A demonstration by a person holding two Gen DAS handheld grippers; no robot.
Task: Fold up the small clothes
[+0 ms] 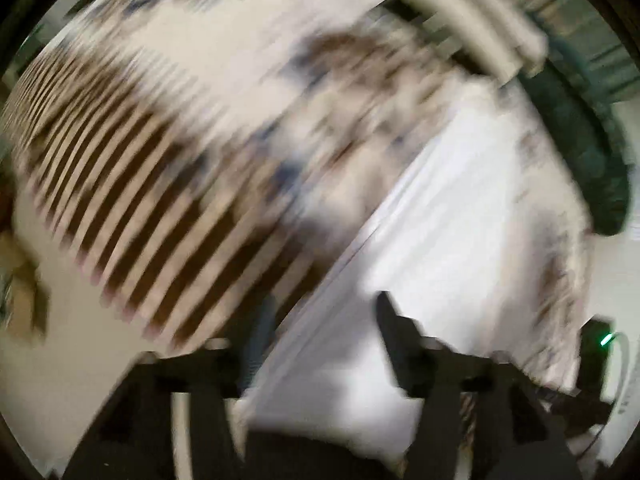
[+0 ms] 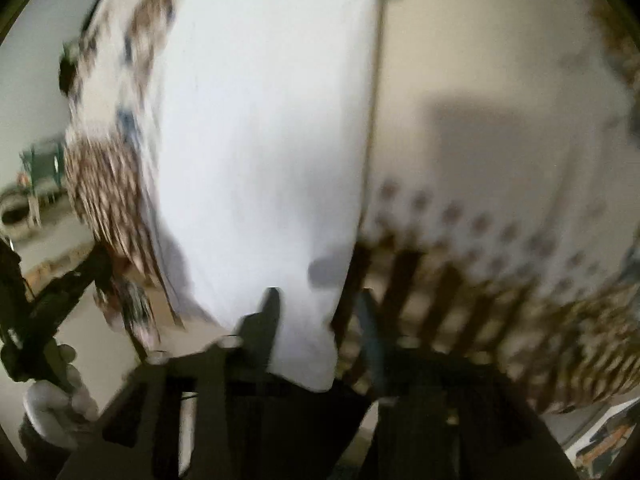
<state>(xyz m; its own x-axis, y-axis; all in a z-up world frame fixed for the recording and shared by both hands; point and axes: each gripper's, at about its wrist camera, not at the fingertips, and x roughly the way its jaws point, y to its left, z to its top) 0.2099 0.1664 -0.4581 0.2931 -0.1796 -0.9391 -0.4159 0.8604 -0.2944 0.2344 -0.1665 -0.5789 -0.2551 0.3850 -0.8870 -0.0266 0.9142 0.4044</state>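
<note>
- Folding is under way: the white garment [image 2: 256,128] lies lengthwise on the patterned cloth [image 1: 192,80], with cross-folds still ahead, we judge.
- Our left gripper [image 1: 324,320] stands apart over it.
- Our right gripper [image 2: 318,310] straddles its corner; grip unclear.

Blurred pale floor [image 2: 36,240], green furniture [image 2: 42,164] beyond

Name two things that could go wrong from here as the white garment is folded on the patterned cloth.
1. The left gripper stands open over the white garment, so the fold may fall back, I judge.
2. The right gripper has the garment's corner between its jaws; grip is unclear through blur, and it could slip.
3. The patterned cloth lies right under the jaws and might get pinched too.
</note>
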